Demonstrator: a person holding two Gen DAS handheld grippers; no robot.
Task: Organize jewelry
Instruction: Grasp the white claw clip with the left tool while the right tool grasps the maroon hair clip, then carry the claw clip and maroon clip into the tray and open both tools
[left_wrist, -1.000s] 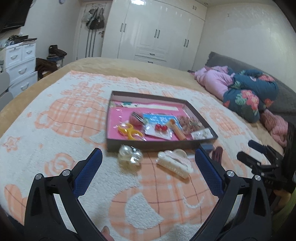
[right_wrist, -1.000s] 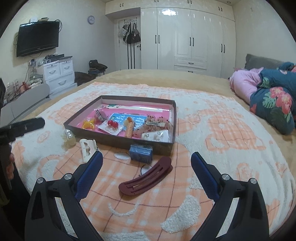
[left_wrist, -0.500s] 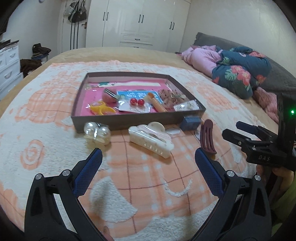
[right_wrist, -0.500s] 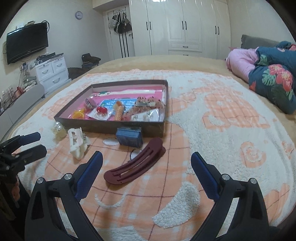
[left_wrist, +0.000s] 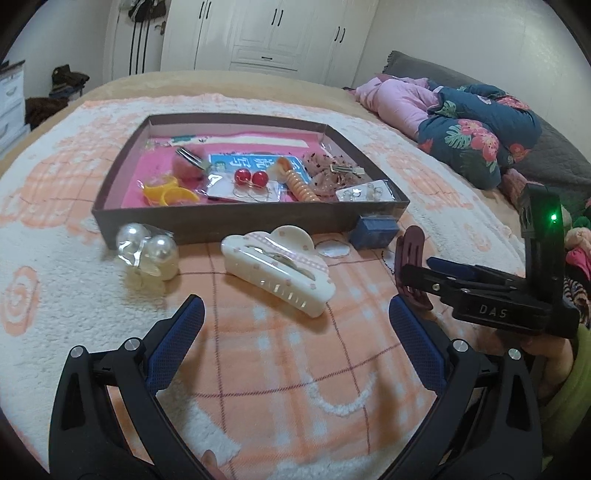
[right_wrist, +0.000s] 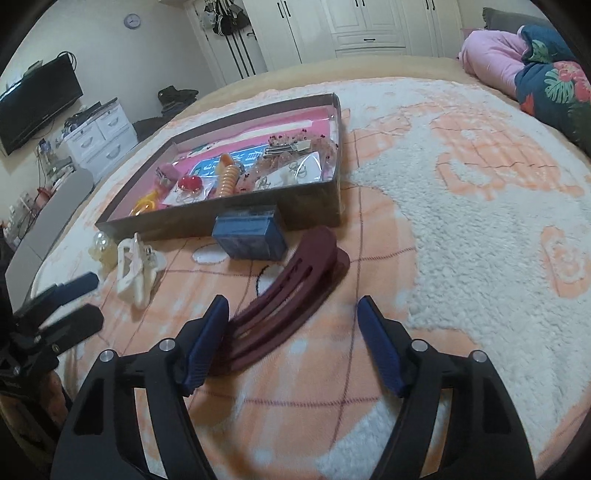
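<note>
A brown tray (left_wrist: 207, 221) (right_wrist: 310, 210) with a pink floor holds several hair and jewelry pieces. In front of it on the blanket lie a pearl piece (left_wrist: 147, 247), a white claw clip (left_wrist: 277, 273) (right_wrist: 135, 266), a small blue box (left_wrist: 373, 230) (right_wrist: 251, 234) and a maroon hair clip (right_wrist: 291, 299) (left_wrist: 408, 254). My left gripper (left_wrist: 295, 325) is open, just short of the white clip. My right gripper (right_wrist: 293, 319) (left_wrist: 424, 267) is open and low over the near end of the maroon clip, its left pad beside the clip.
The orange and white fleece blanket (right_wrist: 461, 221) covers the bed. Pink and floral bedding (left_wrist: 472, 122) lies at the right. White wardrobes (left_wrist: 266, 33), a drawer unit (right_wrist: 99, 136) and a wall television (right_wrist: 37, 107) stand around the bed.
Both grippers have moved forward and down toward the blanket. The right gripper has closed in on the maroon clip. The left has come nearer the white clip.
</note>
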